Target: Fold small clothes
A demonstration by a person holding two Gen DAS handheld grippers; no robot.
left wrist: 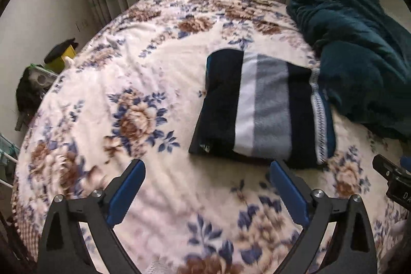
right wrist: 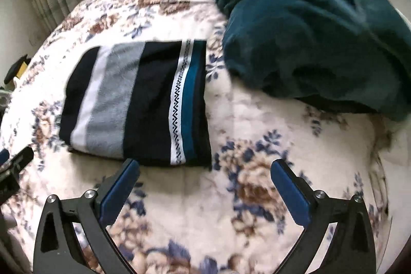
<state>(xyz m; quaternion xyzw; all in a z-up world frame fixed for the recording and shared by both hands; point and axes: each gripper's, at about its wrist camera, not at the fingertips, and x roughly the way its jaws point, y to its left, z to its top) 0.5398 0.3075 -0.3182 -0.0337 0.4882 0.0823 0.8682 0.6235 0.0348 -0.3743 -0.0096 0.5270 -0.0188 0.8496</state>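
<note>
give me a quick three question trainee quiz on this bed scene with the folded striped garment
1. True or false: the folded dark navy garment with white and grey stripes is clamped in the right gripper.
2. What lies beside the garment, toward the window? A) a rumpled teal fleece blanket B) a red pillow C) a wicker basket
3. Fill in: both grippers, including the left gripper, hang over the ____ bedspread with jaws apart.

Key: 1 false; 2 A, the teal blanket; 3 floral.

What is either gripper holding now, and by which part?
Nothing. Left gripper and right gripper are open and empty; the striped garment lies folded on the bed.
</note>
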